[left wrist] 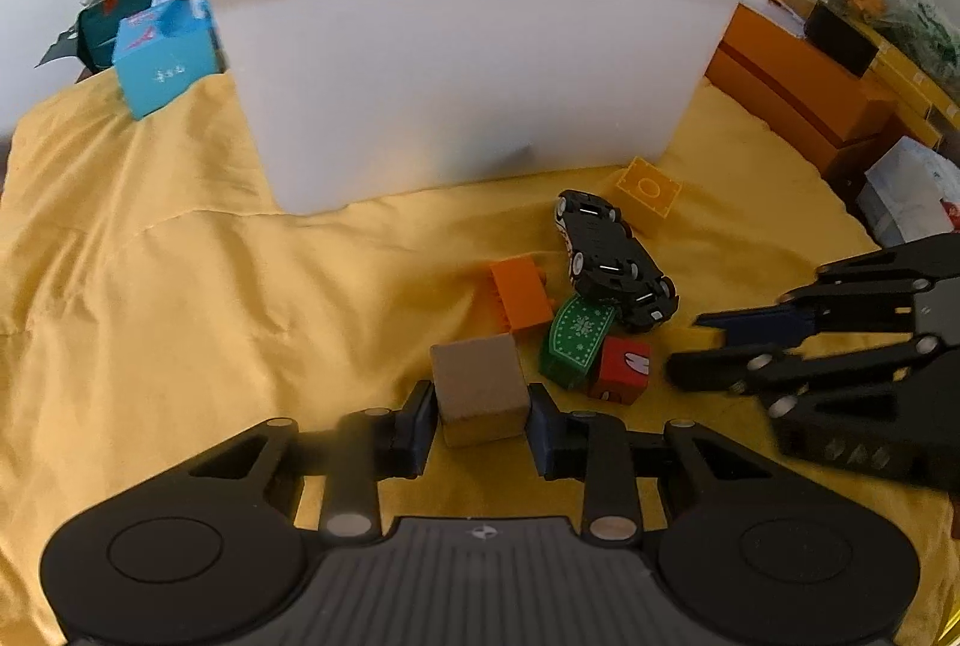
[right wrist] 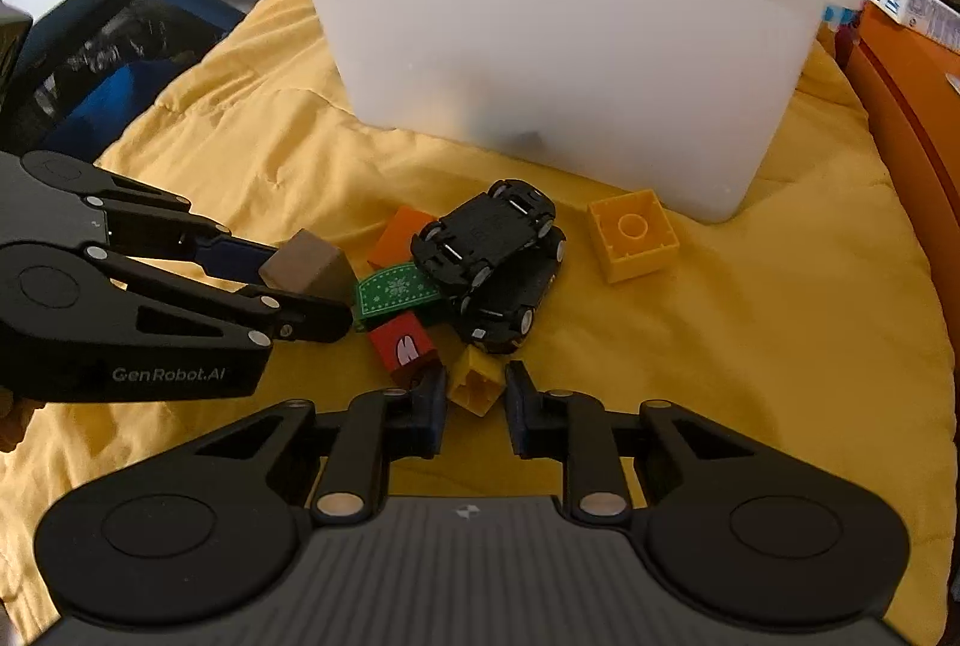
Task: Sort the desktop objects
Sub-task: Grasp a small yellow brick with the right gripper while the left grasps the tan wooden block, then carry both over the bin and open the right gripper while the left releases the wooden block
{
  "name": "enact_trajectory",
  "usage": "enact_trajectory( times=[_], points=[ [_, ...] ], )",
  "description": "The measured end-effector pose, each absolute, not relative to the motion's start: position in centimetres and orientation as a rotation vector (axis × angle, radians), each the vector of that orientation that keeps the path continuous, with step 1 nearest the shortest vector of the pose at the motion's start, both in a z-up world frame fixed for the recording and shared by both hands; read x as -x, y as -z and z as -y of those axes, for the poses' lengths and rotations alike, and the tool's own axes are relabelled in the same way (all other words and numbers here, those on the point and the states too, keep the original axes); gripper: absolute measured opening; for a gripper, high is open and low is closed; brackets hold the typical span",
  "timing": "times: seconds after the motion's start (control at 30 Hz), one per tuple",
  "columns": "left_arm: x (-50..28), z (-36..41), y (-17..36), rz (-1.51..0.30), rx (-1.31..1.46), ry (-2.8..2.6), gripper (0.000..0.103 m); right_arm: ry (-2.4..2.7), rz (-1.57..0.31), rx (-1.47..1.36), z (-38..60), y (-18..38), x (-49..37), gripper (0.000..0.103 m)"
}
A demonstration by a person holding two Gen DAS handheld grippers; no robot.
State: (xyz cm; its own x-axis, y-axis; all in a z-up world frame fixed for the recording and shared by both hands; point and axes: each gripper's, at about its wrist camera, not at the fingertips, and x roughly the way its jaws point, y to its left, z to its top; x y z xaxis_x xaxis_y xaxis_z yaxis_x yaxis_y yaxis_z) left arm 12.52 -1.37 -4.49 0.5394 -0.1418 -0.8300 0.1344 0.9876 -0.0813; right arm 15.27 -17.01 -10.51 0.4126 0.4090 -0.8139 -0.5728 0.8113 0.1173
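Yellow cloth: it covers the bench and lies wrinkled under the toy pile we are sorting.
Left tongs: we have them pinching the brown wooden cube, pads flat on both side faces.
Right tongs: spread, straddling a small yellow brick; only the left pad seems to touch it.
Toy pile: two black toy cars, a green block, a red block and an orange brick crowd together; a larger yellow brick sits apart.
White bin: behind the pile, the likely drop point.
Risk: we judge that closing on the small brick's corner could twist it free or nudge the touching red block.
Risk: our tongs work close together and could collide.
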Motion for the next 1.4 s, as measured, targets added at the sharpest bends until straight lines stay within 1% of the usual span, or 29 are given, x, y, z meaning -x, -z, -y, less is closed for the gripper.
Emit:
enact_trajectory(
  times=[0.17, 0.3, 0.53, 0.7, 0.93, 1.23, 1.3, 1.37, 1.4],
  points=[
    [-10.8, -0.1, 1.4, -0.909, 0.04, 0.15, 0.035, -0.613, -0.945, 0.119, 19.3, 9.0, -14.9, 0.023],
    [-10.9, -1.8, -1.4, -0.849, 0.111, 0.119, 0.035, -0.608, -0.895, 0.038, 21.5, 6.0, -15.0, 0.023],
    [-13.5, -2.9, -6.8, -0.765, 0.122, 0.125, 0.035, -0.616, -0.75, -0.04, 21.8, -1.0, -17.8, 0.023],
    [-16.2, -3.4, -9.8, -0.731, 0.106, 0.115, 0.035, -0.624, -0.689, -0.027, 20.6, -4.1, -20.8, 0.023],
    [-20.2, -4.0, -12.5, -0.734, 0.091, 0.118, 0.035, -0.601, -0.713, -0.038, 20.0, -5.6, -25.0, 0.023],
    [-24.5, -3.7, -11.4, -0.841, 0.098, 0.13, 0.035, -0.588, -0.839, -0.045, 19.2, -4.8, -28.7, 0.023],
    [-25.1, -3.5, -11.2, -0.851, 0.084, 0.12, 0.039, -0.573, -0.853, -0.035, 19.0, -4.5, -29.1, 0.023],
    [-25.3, -3.5, -11.1, -0.843, 0.066, 0.088, 0.055, -0.56, -0.871, -0.033, 18.8, -4.1, -29.7, 0.028],
    [-25.2, -3.5, -11.1, -0.831, 0.06, 0.072, 0.057, -0.545, -0.878, -0.028, 18.8, -3.9, -29.9, 0.031]
  ],
)
